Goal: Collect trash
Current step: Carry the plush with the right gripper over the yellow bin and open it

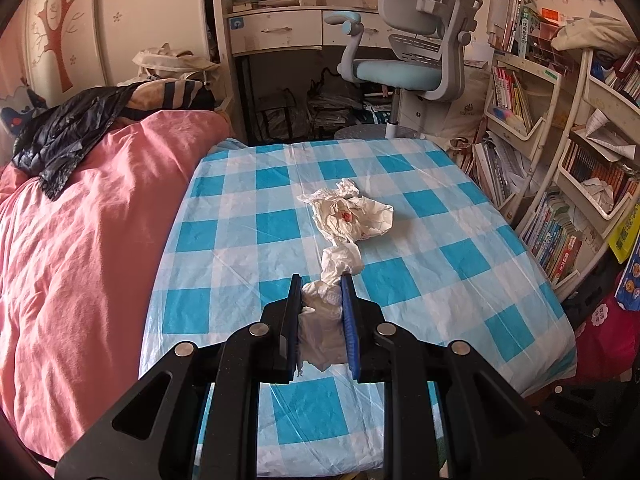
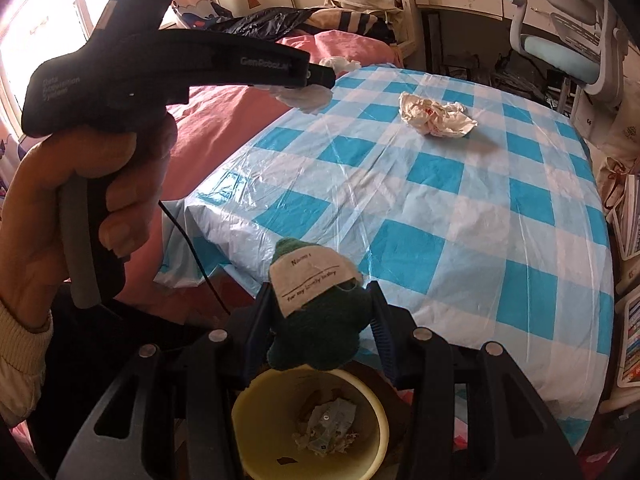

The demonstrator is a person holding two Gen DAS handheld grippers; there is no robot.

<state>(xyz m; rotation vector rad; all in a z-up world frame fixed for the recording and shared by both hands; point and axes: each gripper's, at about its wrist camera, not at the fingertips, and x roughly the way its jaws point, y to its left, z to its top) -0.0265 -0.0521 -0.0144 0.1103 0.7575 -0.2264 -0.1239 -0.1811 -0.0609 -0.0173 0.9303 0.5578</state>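
Observation:
My left gripper (image 1: 320, 292) is shut on a white tissue (image 1: 322, 320), which trails forward past the fingertips, above the blue-and-white checked table (image 1: 276, 232). Further along the table lies a crumpled white paper wrapper (image 1: 352, 216) with a red mark. In the right wrist view my right gripper (image 2: 320, 292) is shut on a dark green knitted item (image 2: 320, 336) with a white name tag, held over a yellow bin (image 2: 256, 412) that has paper scraps in it. A hand holds the left gripper (image 2: 316, 80) at upper left, with the tissue (image 2: 304, 98) at its tip. The wrapper (image 2: 436, 118) sits far on the table (image 2: 440, 240).
A bed with pink bedding (image 1: 80, 240) borders the table's left side, with a black plastic bag (image 1: 60, 140) on it. A grey-blue desk chair (image 1: 420, 40) and a desk stand beyond the far edge. Crowded bookshelves (image 1: 560, 160) line the right side.

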